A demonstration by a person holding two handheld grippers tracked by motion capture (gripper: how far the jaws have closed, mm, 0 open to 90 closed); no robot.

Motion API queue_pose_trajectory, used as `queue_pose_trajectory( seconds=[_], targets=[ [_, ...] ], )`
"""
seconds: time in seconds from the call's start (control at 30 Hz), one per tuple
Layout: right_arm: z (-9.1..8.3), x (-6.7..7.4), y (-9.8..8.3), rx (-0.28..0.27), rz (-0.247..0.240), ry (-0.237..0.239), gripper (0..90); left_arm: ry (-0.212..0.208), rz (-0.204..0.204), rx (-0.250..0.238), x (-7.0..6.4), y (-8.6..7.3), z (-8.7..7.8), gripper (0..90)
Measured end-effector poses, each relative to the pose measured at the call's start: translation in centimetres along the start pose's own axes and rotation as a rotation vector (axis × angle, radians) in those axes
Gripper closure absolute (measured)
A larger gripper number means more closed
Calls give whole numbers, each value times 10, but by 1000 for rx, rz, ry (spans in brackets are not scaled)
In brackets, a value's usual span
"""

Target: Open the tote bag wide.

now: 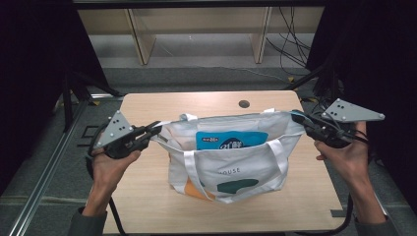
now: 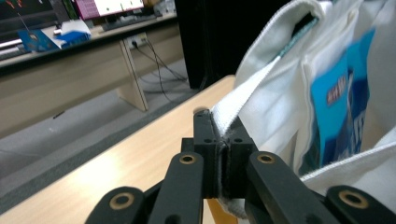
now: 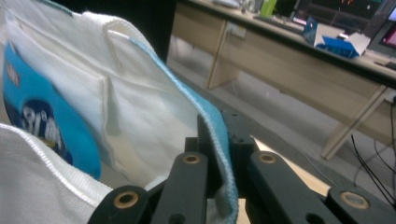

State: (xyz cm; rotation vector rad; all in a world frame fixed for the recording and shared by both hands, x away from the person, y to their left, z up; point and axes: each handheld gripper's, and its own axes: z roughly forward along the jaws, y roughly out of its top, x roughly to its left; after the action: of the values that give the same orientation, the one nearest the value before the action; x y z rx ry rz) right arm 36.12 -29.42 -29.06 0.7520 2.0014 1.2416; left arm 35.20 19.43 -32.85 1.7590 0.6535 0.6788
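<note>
the left claw (image 1: 156,130) is pressed together, pinching the left rim of the white tote bag (image 1: 236,169). the bag stands mid-table (image 1: 147,196), mouth upward and stretched long from left to right, with a blue packet (image 1: 231,139) upright inside. the right claw (image 1: 297,118) pinches the bag's right rim.

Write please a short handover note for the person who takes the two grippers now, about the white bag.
Left gripper: shut on the tote bag at its left rim.
Right gripper: shut on the bag's right rim.
The bag stands on the table, its mouth stretched open between them.
Done: a blue packet sits upright inside.
Left: probably to lower or release the bag; keep both grips even until then.
</note>
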Motion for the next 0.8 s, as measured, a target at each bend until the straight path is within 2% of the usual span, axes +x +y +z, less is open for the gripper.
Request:
queue_pose_trajectory(
  seconds=[0.07, 0.13, 0.2, 0.23, 0.27, 0.33, 0.47, 0.5, 0.6, 0.63, 0.7, 0.73, 0.77, 0.8],
  targets=[
    [3, 2, -7, 12, 12, 10, 880, -7, -9, 30, 0, -14, 7, 862],
    [5, 2, -11, 28, 12, 16, 880, -7, -16, 39, 0, -20, 9, 862],
    [13, 6, -23, 59, 12, 17, 880, -7, -28, 62, 1, -28, 14, 861],
    [16, 5, -26, 64, 14, 21, 879, -12, -24, 56, 5, -31, 17, 860],
    [16, 5, -26, 64, 14, 21, 879, -13, -40, 62, 7, -34, 19, 860],
    [26, 5, -34, 87, 41, 27, 880, -11, -50, 81, 13, -41, 29, 858],
    [32, 5, -40, 94, 39, 29, 880, -9, -61, 100, 17, -49, 36, 856],
    [34, 7, -45, 113, 55, 38, 879, -9, -68, 124, 18, -56, 40, 855],
    [37, 10, -52, 115, 69, 37, 879, -21, -66, 148, 18, -64, 45, 852],
    [41, 9, -60, 112, 92, 44, 879, -25, -77, 177, 17, -71, 50, 852],
    [42, 10, -65, 111, 110, 48, 879, -31, -81, 188, 17, -75, 53, 852],
    [43, 10, -69, 115, 125, 51, 879, -41, -77, 201, 17, -78, 56, 852],
    [45, 10, -77, 128, 138, 54, 879, -52, -95, 223, 16, -85, 62, 852],
    [48, 11, -82, 115, 138, 45, 879, -56, -93, 237, 15, -88, 65, 851]
  ],
)
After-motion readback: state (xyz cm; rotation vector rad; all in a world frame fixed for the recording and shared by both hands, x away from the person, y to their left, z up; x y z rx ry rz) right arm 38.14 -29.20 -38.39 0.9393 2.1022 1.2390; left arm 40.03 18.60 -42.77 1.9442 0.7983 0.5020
